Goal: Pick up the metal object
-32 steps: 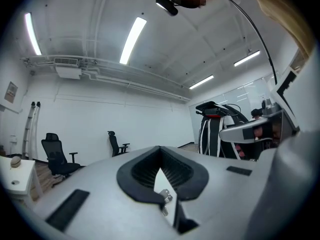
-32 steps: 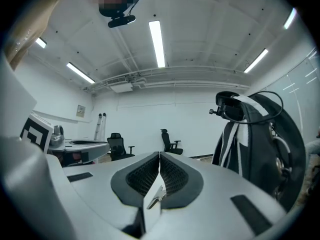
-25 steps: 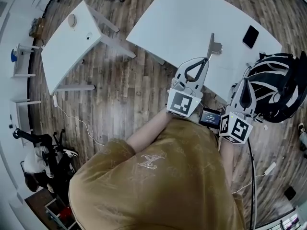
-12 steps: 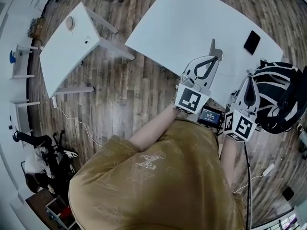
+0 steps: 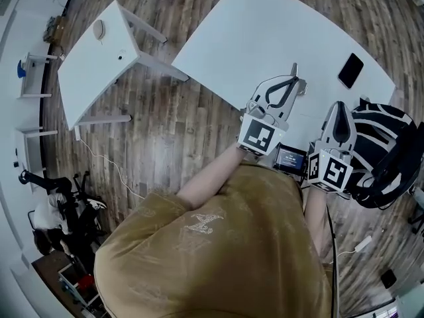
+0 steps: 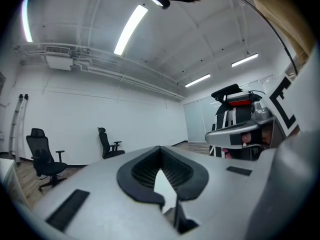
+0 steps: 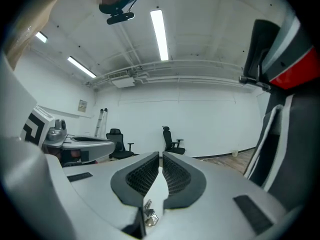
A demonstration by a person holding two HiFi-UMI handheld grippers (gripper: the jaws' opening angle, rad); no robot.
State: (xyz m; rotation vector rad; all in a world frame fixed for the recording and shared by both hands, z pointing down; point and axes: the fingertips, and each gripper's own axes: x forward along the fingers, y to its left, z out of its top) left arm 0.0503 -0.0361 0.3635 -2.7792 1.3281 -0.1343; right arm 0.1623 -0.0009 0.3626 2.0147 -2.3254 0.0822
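The metal object point(image 5: 295, 71), a thin upright piece, is seen standing on the white table point(image 5: 252, 38) near its front edge. It is just beside the tips of the left gripper point(image 5: 289, 83), whose jaws are closed tip to tip with nothing between them; whether it is touched cannot be told. The right gripper point(image 5: 339, 111), likewise closed and empty, is held beside a black-and-white chair point(image 5: 387, 144), and a black phone point(image 5: 350, 70) is laid flat farther right on the table.

Mustard short-sleeved shirt point(image 5: 218, 264), grey hand-held tools.
Pale print point(image 5: 207, 222) on its back; left gripper point(image 5: 295, 78) and right gripper point(image 5: 339, 105) each bear a black-and-white marker cube point(image 5: 260, 136).
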